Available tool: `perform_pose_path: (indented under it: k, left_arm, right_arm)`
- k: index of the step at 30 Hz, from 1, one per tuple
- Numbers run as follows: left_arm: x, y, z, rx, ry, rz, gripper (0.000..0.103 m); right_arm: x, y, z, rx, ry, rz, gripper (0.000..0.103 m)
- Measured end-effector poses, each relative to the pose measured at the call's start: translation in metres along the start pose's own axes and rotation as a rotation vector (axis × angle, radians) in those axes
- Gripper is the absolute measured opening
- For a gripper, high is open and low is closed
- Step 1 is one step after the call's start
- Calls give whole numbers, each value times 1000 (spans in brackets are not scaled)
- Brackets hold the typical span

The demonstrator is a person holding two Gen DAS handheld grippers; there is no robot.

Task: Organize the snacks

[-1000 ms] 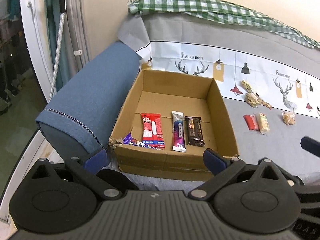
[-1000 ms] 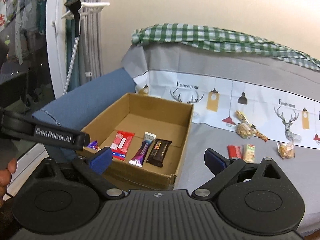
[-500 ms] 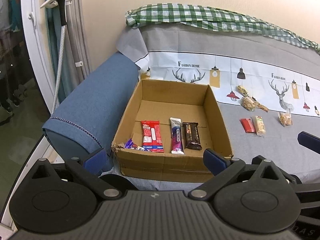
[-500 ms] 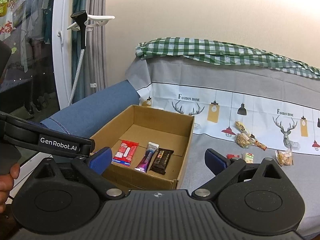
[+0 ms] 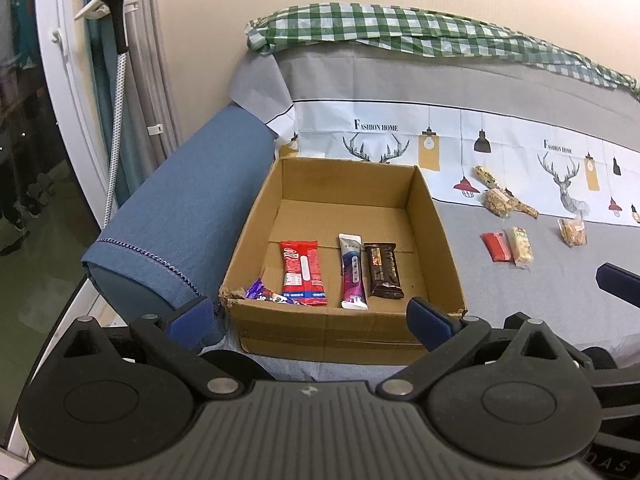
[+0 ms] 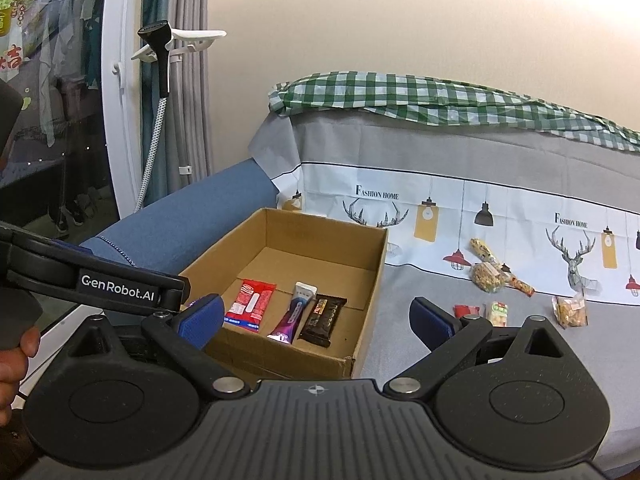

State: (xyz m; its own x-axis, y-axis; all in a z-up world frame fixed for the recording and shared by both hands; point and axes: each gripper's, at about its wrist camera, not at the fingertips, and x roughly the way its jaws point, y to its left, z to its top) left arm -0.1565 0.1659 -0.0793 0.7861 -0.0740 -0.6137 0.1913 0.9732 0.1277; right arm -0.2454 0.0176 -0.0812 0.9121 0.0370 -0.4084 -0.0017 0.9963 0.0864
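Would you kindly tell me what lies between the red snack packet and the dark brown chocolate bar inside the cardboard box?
A purple-and-white snack stick lies between the red snack packet and the dark brown chocolate bar, shown in both wrist views.

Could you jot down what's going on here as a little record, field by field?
Container: open cardboard box on the grey sofa cover
Inside box: red packet, purple-white bar, dark brown bar, purple wrapper
Still outside: five snacks, including red packet and pale bar
Left gripper: open, empty
Right gripper: open, empty

Three bars (image 6: pixel 296 314) in cardboard box (image 6: pixel 370 292)
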Motion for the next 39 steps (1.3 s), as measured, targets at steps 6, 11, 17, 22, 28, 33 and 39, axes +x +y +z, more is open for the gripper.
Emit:
perform_pose_path:
  k: [6, 11, 17, 22, 28, 33, 39]
  left_arm:
    - [12, -19, 3, 55, 23, -1, 103]
    - [27, -39, 10, 106, 51, -2, 103]
    - [54, -60, 30, 115, 100, -10, 103]
    - [88, -70, 57, 62, 176, -19, 103]
    - [139, -84, 89, 28, 252, 15, 103]
    - [175, -100, 114, 20, 269, 52, 103]
    - [219, -133, 141, 59, 266, 79, 103]
  right_arm:
    - [5, -11, -4, 37, 14, -11, 99]
    - [13, -29, -10, 87, 33, -19, 99]
    - [29, -63, -17, 163, 49, -58, 99]
    - [59, -114, -33, 237, 72, -167, 99]
    - [131, -198, -64, 346, 127, -315, 99]
    - [214, -260, -87, 409, 175, -415, 99]
    - [323, -307, -101, 407, 246, -447, 99]
